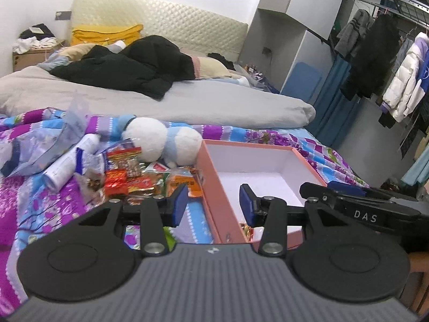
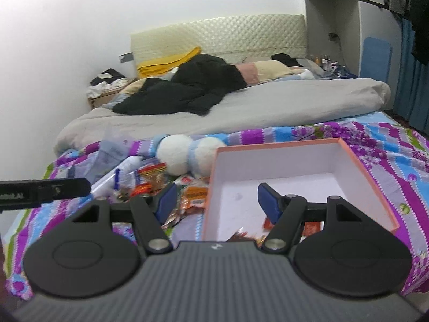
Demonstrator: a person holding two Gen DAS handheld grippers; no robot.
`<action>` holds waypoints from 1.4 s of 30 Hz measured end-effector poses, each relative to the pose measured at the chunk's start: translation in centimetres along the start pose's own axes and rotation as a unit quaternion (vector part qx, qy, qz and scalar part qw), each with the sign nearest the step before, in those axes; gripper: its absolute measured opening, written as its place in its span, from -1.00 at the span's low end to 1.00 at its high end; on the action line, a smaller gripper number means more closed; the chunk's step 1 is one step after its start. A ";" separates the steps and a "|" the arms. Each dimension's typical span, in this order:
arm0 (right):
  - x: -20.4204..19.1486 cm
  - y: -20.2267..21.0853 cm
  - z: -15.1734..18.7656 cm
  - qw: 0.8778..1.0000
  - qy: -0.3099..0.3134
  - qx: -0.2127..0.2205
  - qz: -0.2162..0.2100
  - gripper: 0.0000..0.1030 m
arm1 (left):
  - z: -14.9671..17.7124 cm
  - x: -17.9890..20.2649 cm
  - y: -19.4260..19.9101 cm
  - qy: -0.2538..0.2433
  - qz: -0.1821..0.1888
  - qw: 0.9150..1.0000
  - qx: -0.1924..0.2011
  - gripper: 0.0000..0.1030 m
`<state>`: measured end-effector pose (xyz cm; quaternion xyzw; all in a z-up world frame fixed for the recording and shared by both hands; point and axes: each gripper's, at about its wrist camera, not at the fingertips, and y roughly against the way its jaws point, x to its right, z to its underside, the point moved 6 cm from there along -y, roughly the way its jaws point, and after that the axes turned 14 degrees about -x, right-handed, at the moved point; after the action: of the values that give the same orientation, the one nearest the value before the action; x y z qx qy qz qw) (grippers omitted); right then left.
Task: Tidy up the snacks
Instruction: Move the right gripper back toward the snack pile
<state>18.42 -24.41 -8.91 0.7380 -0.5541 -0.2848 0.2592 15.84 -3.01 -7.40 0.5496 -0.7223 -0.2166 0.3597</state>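
Snacks beside plush toy

Black linkage arms, blue-padded fingers, ribbed grey housing

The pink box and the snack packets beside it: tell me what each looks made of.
Pink box: likely rigid cardboard with a matte finish; straight, thick walls, white inside, no shine.
Snack packets: probably thin plastic film or foil, glossy; crinkled surfaces catch the light, with bright printed red and orange.

Snacks in the box sit perhaps half-hidden behind the gripper.
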 end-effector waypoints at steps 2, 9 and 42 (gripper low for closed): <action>-1.0 0.4 0.9 1.000 0.004 0.000 -0.006 0.33 | 1.1 -0.4 0.8 0.005 -0.002 1.000 0.004 0.05; -3.9 0.7 3.5 0.999 0.014 -0.012 -0.031 0.33 | 4.8 -2.0 3.2 0.027 -0.017 0.999 0.009 0.19; -9.1 -4.5 7.1 0.990 0.004 -0.077 -0.117 0.26 | 9.0 -11.5 -2.3 0.140 -0.037 0.988 -0.049 0.44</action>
<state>14.38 -14.99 -15.86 0.7765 -0.4396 -0.3522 0.2825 12.08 6.48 -18.07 0.5831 -0.6323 -0.1856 0.4752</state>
